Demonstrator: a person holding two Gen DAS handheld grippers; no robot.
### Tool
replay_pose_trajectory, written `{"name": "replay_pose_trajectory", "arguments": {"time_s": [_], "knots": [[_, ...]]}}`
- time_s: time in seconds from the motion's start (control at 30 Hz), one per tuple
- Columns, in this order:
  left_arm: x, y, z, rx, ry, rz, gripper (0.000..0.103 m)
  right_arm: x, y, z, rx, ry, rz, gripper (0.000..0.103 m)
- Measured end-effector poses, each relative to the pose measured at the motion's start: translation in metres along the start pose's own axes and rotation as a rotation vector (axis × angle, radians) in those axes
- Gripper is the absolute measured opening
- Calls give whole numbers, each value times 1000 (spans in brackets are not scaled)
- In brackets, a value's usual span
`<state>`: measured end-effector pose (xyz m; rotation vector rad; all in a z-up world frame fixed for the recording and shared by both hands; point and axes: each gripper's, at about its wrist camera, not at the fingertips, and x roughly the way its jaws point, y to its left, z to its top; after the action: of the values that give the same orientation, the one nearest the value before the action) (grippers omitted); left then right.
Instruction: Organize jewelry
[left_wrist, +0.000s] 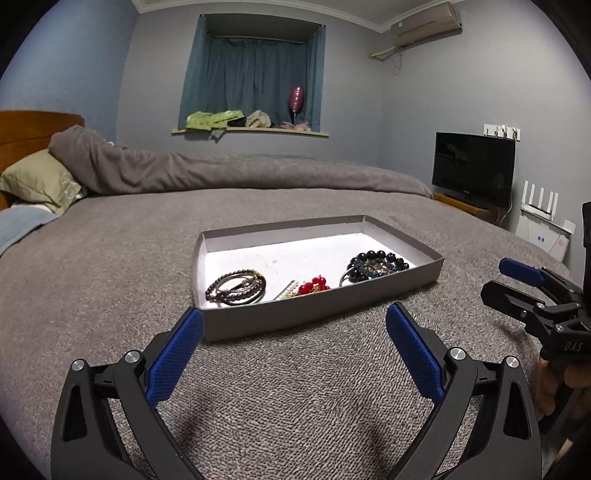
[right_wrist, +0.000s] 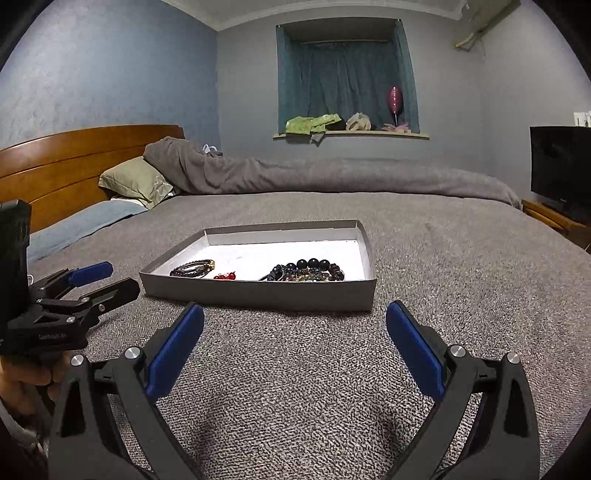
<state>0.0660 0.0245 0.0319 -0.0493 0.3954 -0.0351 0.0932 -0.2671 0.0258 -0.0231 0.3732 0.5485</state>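
— How were your hands set?

— I held my left gripper (left_wrist: 294, 334) low over the bed (left_wrist: 110, 258), tipped slightly downward, its blue pads (left_wrist: 173, 354) spread wide with only blanket between them. My right gripper (right_wrist: 294, 332) sat the same way, jaws fully apart and holding nothing. From the left camera it showed off to the right, pointing left toward the tray, my fingers (left_wrist: 550, 384) curled round its handle.

— And the jewelry?

— All in the shallow grey tray (left_wrist: 295, 317), lying on the bed just ahead of both grippers, untouched. Ahead of my left gripper lay the dark bead bracelets (left_wrist: 236, 286), with red beads (left_wrist: 314, 285) beside them. The large black-bead bracelet (left_wrist: 376, 264) sat further right, straight ahead of my right gripper (right_wrist: 314, 267).
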Motion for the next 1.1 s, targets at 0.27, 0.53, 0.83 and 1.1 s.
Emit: {"name": "replay_pose_trajectory", "arguments": {"time_s": [0.27, 0.53, 0.83, 1.1], "knots": [[0, 1, -2, -7, 1, -3, 98, -1, -2, -1, 9, -4, -1, 98], [-1, -1, -3, 0, 2, -5, 98, -3, 0, -2, -2, -7, -2, 98], [2, 0, -3, -3, 19, -12, 98, -3, 2, -1, -5, -5, -2, 98], [3, 1, -3, -7, 16, -5, 98, -3, 2, -1, -12, -4, -3, 98]]}}
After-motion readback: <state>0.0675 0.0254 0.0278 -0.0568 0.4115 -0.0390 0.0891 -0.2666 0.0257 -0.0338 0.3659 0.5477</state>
